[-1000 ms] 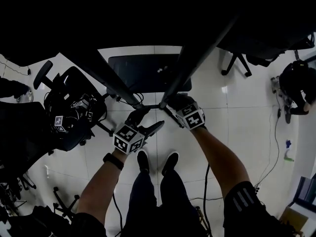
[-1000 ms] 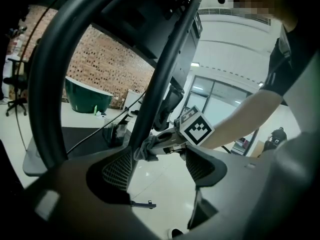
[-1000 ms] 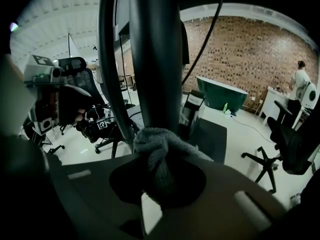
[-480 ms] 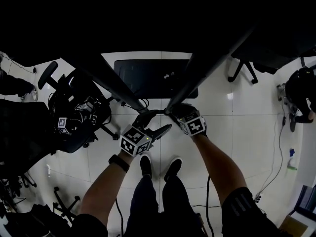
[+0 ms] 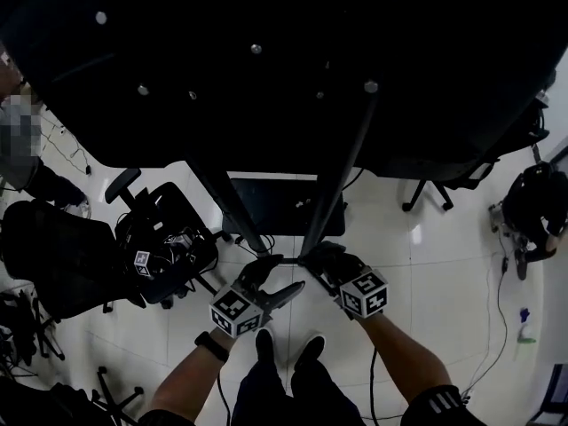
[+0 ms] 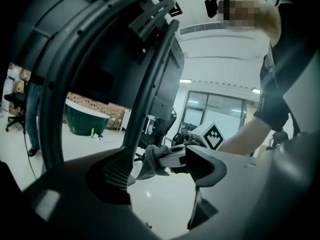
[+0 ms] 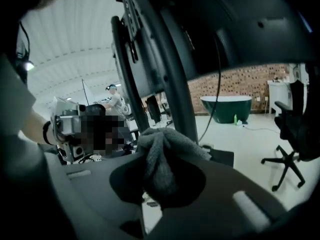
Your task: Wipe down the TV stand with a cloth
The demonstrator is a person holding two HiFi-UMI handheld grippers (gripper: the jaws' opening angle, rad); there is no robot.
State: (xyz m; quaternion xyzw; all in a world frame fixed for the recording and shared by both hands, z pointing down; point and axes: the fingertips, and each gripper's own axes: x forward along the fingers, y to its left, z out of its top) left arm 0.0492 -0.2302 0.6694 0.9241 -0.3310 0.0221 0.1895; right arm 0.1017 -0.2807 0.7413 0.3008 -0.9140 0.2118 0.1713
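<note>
Head view: right claw pinches a bunched grey cloth, with the wad filling the gap between its jaws. The cloth sits low on the stand, at the foot of the right post. It looks to be against the post, but contact is not certain.

Left claw is spread and empty, just beside the right claw at its 8 o'clock, near the left post. The base plate lies at 12 o'clock from both claws. An office chair stands at 9 o'clock, apart from the stand.

Step in hand, as judged: wiping the right post.

Notes on doing it well:
- Press the wad flat to the post so cloth, not jaw, meets the metal.
- Stroke along the post's length and turn the wrist to reach its far side.
- Hold the pinch firm, since a loose wad may slip out.
- The left claw could steady the stand.
- Mind the cables near the base.
</note>
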